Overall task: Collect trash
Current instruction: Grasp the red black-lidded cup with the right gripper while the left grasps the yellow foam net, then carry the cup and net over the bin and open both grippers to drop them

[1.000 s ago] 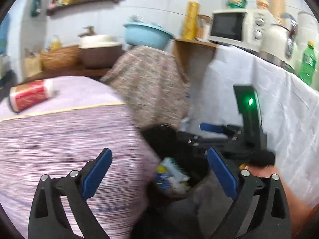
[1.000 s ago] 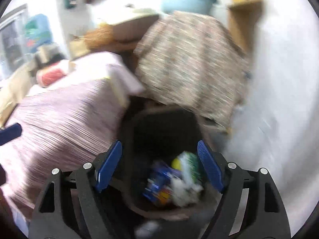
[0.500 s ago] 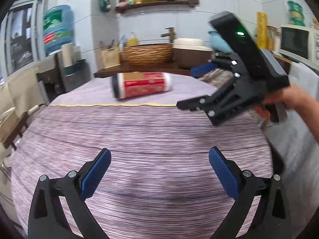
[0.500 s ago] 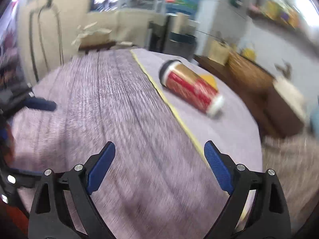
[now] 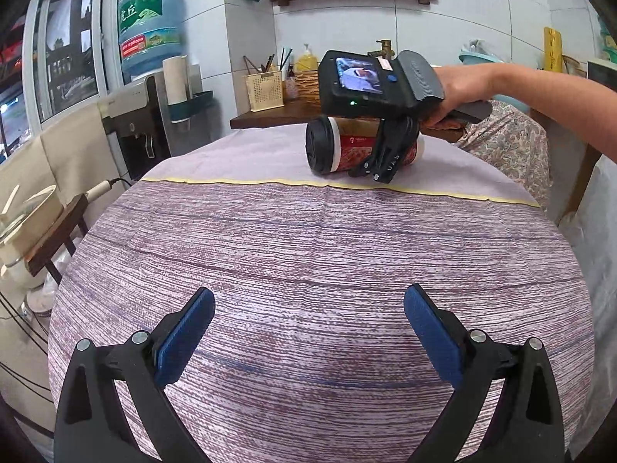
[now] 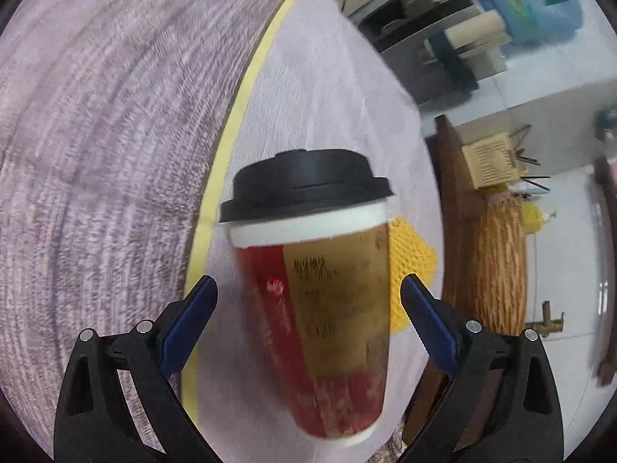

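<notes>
Left gripper [image 5: 308,333] hovers low over the striped tablecloth [image 5: 308,254], jaws spread wide, nothing in them. One piece of trash left to collect, by my reading: the paper cup [image 6: 320,281], black-lidded, lying on its side at the table's far end. Right gripper [image 6: 306,318] straddles it, jaws wide either side, not yet closed.

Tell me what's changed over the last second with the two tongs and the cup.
Both tongs swung up from the trash bin to the table. The right tongs reached across and now straddle the red paper cup with the black lid, jaws open, not yet gripping. The left tongs stay open over the striped purple tablecloth; the cup still lies on its side.
</notes>
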`<state>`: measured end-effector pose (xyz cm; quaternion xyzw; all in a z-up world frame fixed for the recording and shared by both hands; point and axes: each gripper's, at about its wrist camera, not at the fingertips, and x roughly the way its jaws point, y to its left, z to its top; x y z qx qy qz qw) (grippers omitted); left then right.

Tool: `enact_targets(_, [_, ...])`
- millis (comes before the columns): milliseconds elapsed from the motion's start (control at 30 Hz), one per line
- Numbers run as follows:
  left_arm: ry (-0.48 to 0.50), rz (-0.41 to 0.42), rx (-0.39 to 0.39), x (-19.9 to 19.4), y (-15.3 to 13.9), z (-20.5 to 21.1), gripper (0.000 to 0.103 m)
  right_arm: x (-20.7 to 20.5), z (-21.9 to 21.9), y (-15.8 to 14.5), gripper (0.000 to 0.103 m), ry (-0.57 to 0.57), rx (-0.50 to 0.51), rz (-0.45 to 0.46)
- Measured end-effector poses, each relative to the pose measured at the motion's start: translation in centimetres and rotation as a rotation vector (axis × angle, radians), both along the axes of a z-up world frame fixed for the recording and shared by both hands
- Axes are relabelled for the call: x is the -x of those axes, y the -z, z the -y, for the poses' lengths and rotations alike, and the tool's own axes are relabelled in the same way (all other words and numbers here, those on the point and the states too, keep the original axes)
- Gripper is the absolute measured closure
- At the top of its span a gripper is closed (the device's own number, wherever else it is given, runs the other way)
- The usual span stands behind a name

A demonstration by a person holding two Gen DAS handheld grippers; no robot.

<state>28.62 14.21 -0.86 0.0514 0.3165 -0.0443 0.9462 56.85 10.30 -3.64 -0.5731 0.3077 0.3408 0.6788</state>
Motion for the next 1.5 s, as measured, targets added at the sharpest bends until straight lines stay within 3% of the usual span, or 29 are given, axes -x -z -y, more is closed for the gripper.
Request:
enact_targets(100, [0.012,-0.021,0.008,-1.1,0.3,-0.5,0.006,-1.1,-0.5,0.7,0.013,-0.008,-0.001,-0.023])
enact_targets(167, [0.011,-0.037,0.023,-1.9,0.3,-0.9,0.006,-1.3,-0.4,0.5,0.021,-0.009,-0.024,-0.017])
enact_targets(333, [0.018,-0.074,0.109,-5.7,0.1,-2.1,0.006,-1.4,0.7,-0.4,0.022,0.018,-0.114,-0.024])
enact_targets(433, [0.039,-0.100,0.075,-9.5,0.1,-1.2,0.006,-0.2,3.4,-3.0,0.022,0.075,-0.243,0.006])
enact_targets(600, [0.097,-0.103,0.064,-16.3,-0.6,1.9,0.006,1.6,11.7,-8.4,0.023,0.227,-0.536,-0.040])
enact_targets(800, [0.100,-0.112,0.010,-25.6,-0.1,6.5,0.006,5.8,20.2,-11.4,0.023,0.346,-0.767,-0.049])
enact_targets(967, [0.096,-0.130,-0.093,-31.4,0.5,10.6,0.008,8.3,23.8,-11.3,0.023,0.406,-0.842,-0.064])
enact_targets(1167, [0.046,-0.219,-0.057,-35.8,1.7,12.5,0.009,11.3,27.7,-10.6,0.023,0.487,-0.895,-0.041])
enact_targets(1300, [0.012,-0.238,-0.097,-37.3,2.6,13.5,0.043,12.9,31.0,-10.7,0.023,0.584,-0.954,0.001])
enact_targets(1333, [-0.010,-0.240,-0.095,-37.4,2.7,13.5,0.046,13.4,31.6,-10.6,0.023,0.595,-0.959,0.022])
enact_targets(1400, [-0.048,-0.234,-0.092,-37.4,2.6,13.3,0.066,14.7,33.3,-10.6,0.023,0.629,-0.970,0.075])
enact_targets(1500, [-0.081,-0.227,-0.111,-37.1,2.4,13.0,0.081,16.5,36.2,-10.5,0.023,0.703,-1.010,0.105])
